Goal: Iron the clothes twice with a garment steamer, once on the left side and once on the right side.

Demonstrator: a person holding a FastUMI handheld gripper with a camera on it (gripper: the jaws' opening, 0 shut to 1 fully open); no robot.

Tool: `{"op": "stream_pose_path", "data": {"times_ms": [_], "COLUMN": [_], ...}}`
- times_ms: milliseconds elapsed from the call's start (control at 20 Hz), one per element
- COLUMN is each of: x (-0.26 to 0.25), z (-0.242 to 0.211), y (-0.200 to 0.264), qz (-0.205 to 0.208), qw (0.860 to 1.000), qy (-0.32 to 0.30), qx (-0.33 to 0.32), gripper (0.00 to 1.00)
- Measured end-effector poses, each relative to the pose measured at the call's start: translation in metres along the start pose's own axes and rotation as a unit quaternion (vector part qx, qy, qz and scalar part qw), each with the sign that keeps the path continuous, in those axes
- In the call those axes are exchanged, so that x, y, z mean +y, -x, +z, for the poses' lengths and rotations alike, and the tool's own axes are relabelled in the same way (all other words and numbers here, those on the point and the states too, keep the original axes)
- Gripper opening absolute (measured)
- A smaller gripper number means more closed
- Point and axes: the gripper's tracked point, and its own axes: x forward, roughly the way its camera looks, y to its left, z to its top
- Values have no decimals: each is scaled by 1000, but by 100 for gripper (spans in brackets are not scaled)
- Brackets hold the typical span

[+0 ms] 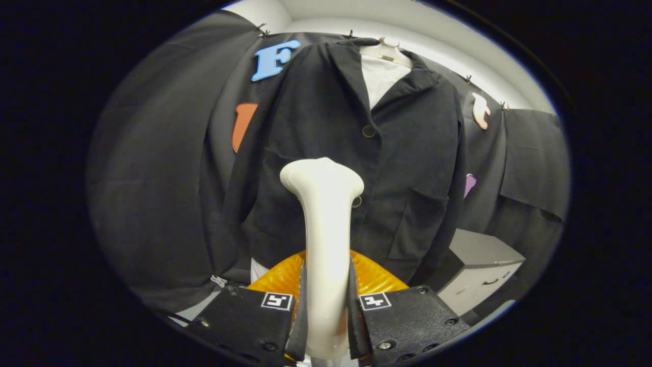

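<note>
Garment steamer (326, 224) stands upright at lower centre, its handle clamped between both fingers of the tool (326, 311); its head covers part of the dark jacket (356, 153) on a hanger (385, 52). An orange object (372, 278) is mostly hidden; a grey box (479, 265) sits lower right.

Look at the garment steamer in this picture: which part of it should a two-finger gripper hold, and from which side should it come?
Hold the garment steamer by its slim, straight neck, coming from behind, opposite the jacket. The neck fits between the fingers, while its flared head faces the cloth. The gripper is clamped there now.
</note>
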Motion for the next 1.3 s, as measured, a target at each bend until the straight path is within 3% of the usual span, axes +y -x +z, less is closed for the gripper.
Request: {"op": "stream_pose_path", "data": {"times_ms": [750,1300], "x": [19,-3], "z": [-140,-169], "y": [19,49], "qz": [44,83], "qw": [990,985], "qy": [26,31], "qx": [130,150], "gripper": [35,35]}}
